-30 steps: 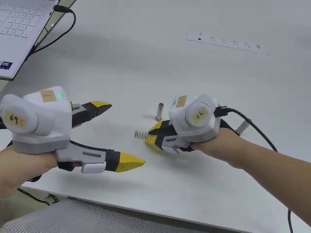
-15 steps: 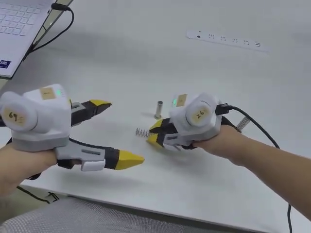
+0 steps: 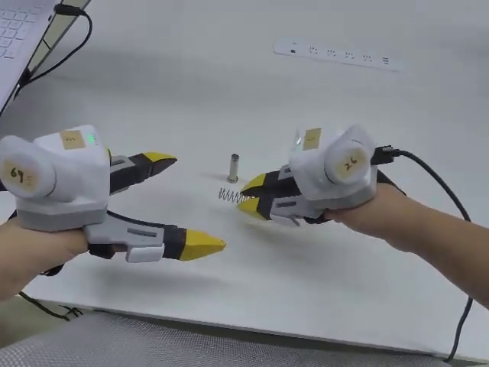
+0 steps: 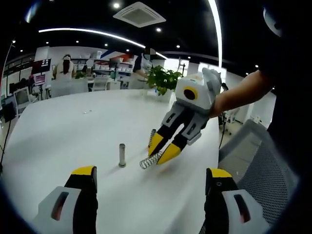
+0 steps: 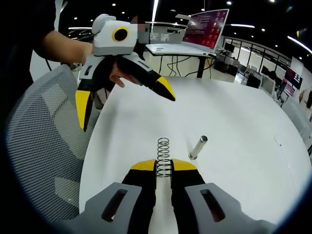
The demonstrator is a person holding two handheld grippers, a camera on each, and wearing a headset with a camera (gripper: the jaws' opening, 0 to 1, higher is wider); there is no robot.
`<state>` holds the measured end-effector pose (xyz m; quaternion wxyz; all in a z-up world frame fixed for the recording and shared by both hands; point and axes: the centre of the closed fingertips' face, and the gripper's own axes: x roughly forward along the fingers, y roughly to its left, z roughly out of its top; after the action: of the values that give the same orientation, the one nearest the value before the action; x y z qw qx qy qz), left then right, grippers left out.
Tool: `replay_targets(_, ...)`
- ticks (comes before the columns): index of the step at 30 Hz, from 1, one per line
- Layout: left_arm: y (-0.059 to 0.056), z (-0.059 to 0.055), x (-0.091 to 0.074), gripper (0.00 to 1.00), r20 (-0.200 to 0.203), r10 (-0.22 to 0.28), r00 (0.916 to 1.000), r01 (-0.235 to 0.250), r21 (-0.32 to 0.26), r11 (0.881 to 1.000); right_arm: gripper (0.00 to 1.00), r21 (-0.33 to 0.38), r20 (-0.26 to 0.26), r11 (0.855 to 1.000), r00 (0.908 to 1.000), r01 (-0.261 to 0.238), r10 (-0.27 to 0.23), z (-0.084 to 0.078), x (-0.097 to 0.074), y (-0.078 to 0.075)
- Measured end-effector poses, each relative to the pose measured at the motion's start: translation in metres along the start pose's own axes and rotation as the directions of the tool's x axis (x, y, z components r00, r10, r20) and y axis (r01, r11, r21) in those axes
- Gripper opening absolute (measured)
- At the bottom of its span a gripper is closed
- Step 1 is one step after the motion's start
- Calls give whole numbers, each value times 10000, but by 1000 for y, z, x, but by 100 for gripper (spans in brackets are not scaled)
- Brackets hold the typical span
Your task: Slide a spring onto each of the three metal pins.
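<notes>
Since a second ago the right gripper [image 3: 246, 197] has drawn back toward its own side, carrying the spring [image 3: 228, 196] with it, and the pin [image 3: 233, 167] now stands apart from its body. Its jaws are pressed onto one end of the spring, whose free end sticks out past the yellow tips. The pin stands upright on the white table [image 3: 306, 92], just beside that free end and not touching it. The left gripper [image 3: 195, 202] hovers well apart, jaws spread wide and holding nothing.
</notes>
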<state>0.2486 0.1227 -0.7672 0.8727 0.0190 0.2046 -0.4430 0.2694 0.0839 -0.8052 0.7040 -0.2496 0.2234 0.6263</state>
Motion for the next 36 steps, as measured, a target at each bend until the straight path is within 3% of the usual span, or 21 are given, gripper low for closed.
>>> replay_targets(9, -10, 2, 12, 81, -145, -624, 9979, 624, 0, 9980, 8, 280, 122, 9990, 9993, 355, -358, -8, -33, -7)
replay_targets(19, -20, 13, 26, 74, -70, -1263, 9920, 1264, 46, 9920, 8, -92, 34, 9999, 9999, 138, -137, -13, -54, 2)
replay_targets(25, -28, 15, 37, 66, -171, -1757, 9843, 1760, 142, 9843, 8, -215, 20, 9996, 9999, 171, -171, -14, -62, 1)
replay_targets(36, -51, 24, 61, 46, -169, -2709, 9625, 2714, 514, 9611, 8, -589, -101, 9981, 9998, -177, 172, -14, -74, 7)
